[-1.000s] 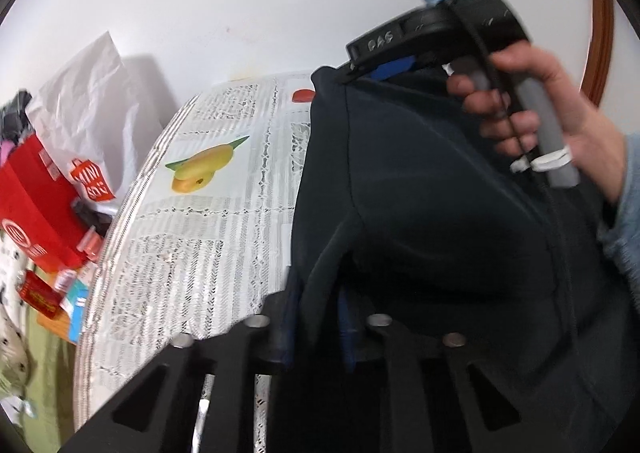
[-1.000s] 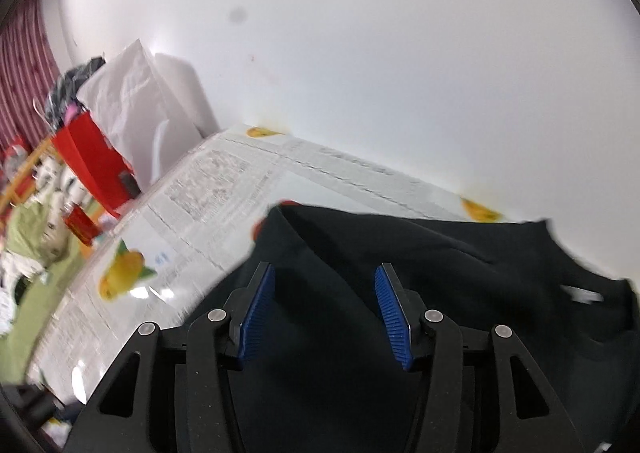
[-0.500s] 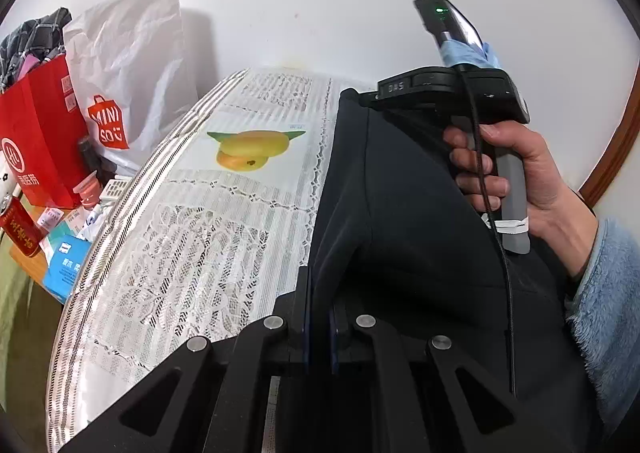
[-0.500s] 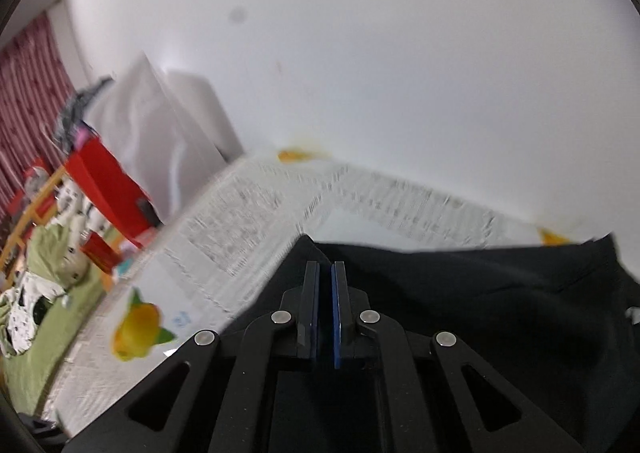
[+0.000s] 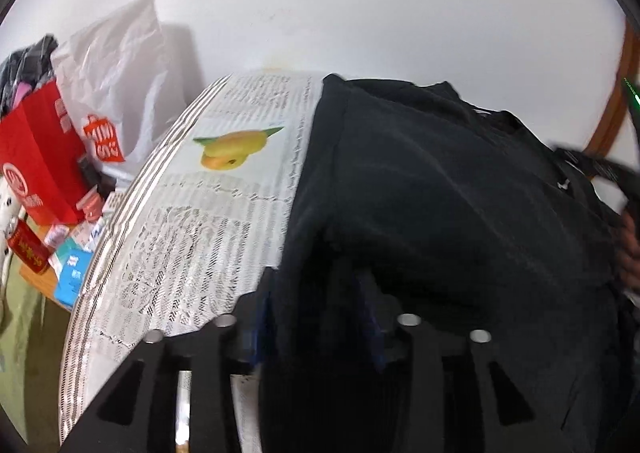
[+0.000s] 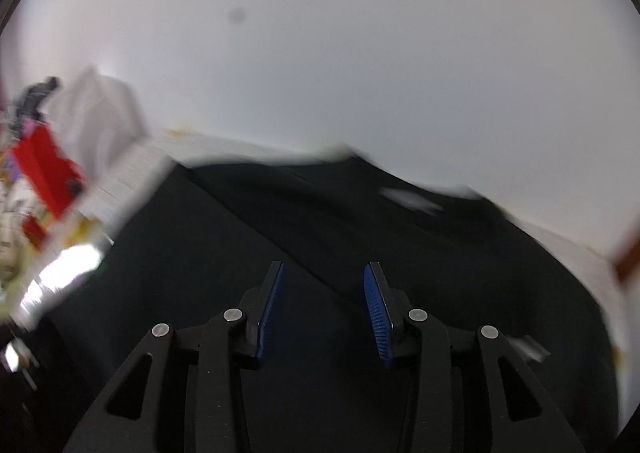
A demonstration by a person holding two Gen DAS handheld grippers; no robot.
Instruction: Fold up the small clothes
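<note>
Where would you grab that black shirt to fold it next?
Probably the shirt's long left edge, coming in low from the tablecloth side. That edge lies straight and free against the cloth, so one finger could slide beneath it. Both grippers are open.

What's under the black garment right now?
The black garment lies on a white lace-patterned tablecloth with a yellow fruit print, visible only left of it. Whatever lies beneath the fabric is covered.
</note>
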